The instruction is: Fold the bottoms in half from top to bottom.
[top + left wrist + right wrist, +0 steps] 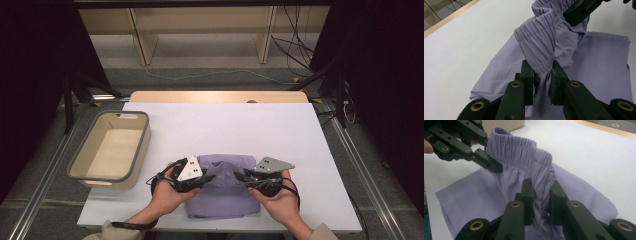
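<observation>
As seen from the high view, the shorts (222, 192) lie folded at the table's (280, 130) near edge, right of the bin (110, 150). Left gripper view: the left gripper (541, 75) pinches the waistband (536, 42). Right gripper view: the right gripper (541, 195) likewise. Light, limp cloth; the gathered band looks the surest hold.

Left gripper (207, 178): black linked jaws, brass-coloured pivot bushings behind pads, grey three-cornered plate on top | Right gripper (246, 179): same build, black cable trailing behind | Sleeves (112, 231): beige, apparently; cuffs barely visible
</observation>
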`<state>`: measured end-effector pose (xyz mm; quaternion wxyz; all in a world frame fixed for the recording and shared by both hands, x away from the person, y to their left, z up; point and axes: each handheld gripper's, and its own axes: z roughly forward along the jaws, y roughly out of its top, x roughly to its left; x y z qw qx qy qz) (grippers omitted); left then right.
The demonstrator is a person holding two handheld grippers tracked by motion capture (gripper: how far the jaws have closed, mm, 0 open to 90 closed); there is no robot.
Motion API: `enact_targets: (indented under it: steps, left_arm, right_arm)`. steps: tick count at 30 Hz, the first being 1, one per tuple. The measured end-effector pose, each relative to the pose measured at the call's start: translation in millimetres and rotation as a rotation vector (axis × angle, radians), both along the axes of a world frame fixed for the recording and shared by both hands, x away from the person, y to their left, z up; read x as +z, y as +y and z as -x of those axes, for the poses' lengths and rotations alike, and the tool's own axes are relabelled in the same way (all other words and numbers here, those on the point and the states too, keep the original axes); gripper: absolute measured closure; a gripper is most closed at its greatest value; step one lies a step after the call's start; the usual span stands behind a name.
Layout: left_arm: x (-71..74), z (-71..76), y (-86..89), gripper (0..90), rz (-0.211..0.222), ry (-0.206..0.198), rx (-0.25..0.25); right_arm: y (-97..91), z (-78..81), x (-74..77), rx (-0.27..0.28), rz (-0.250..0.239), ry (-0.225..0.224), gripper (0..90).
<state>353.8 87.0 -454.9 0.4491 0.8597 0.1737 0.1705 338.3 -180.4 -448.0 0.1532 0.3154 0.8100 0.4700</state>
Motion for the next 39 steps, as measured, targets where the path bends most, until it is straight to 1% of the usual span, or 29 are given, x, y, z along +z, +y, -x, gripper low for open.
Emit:
enact_targets:
  steps: [9,13,25,32,39]
  left_arm:
    - [-2.2,1.0,-1.4,76.4,-0.011,-0.002,-0.006]
    - [-4.5,1.9,-1.3,76.2,-0.018,0.006,-0.010]
    - [-6.5,3.1,-2.9,76.1,-0.029,0.012,-0.019]
    - [-9.1,4.2,-2.6,75.8,-0.044,0.023,-0.029]
    - [-11.9,4.3,-2.8,75.4,-0.063,0.038,-0.040]
  right_arm:
    - [-0.2,1.0,-1.3,0.006,0.006,0.008,77.5]
    - [-0.3,1.8,-2.7,0.013,0.011,0.020,77.4]
    - [-1.4,3.3,-4.5,0.023,0.024,0.032,77.3]
    - [-1.1,4.1,-6.1,0.032,0.030,0.039,77.2]
    - [-0.2,5.0,-8.5,0.047,0.045,0.058,76.9]
